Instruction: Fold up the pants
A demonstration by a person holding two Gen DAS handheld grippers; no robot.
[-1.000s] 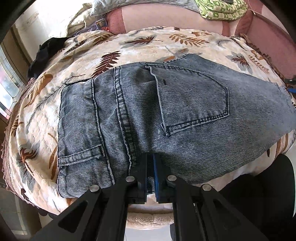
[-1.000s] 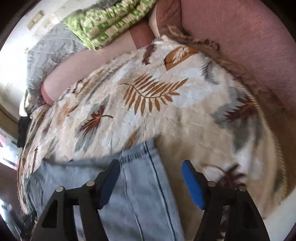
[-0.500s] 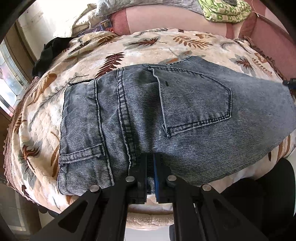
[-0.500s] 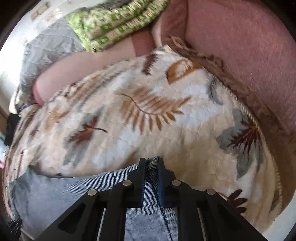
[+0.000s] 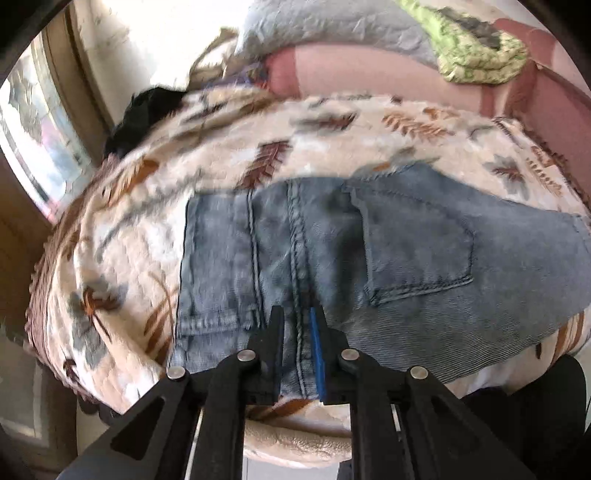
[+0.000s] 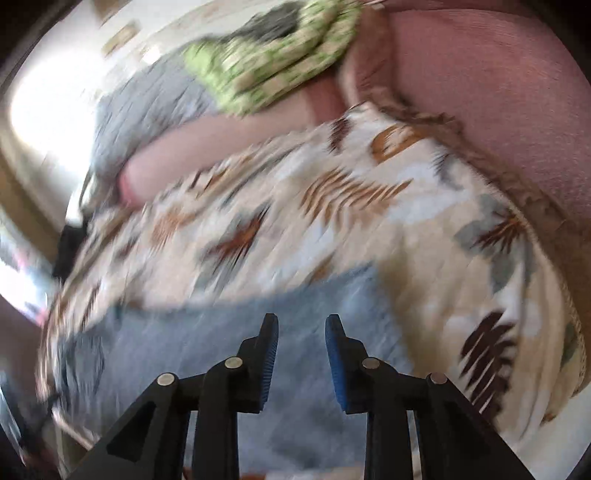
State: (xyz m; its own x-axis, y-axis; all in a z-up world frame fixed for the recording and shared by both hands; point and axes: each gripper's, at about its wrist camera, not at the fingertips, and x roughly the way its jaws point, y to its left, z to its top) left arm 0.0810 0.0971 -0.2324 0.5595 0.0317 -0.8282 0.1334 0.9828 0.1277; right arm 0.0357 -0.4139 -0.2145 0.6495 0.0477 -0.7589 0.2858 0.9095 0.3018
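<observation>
Blue denim pants lie folded on a leaf-patterned blanket, back pocket facing up. My left gripper is at their near edge over the centre seam. Its jaws are opening, and the seam shows in the narrow gap with the pads not squeezing it. The right wrist view is blurred by motion. There my right gripper hovers over the pants close to their right edge. Its jaws are opening too, and nothing is pinched between them.
A pink sofa back carries a grey quilt and a green patterned cloth. A black garment lies at the blanket's far left by a window. A pink armrest bounds the right side.
The left jaws, shut on the pants' seam before, have parted slightly. The right gripper closed on the pants' edge, then let go and shifted sideways.
</observation>
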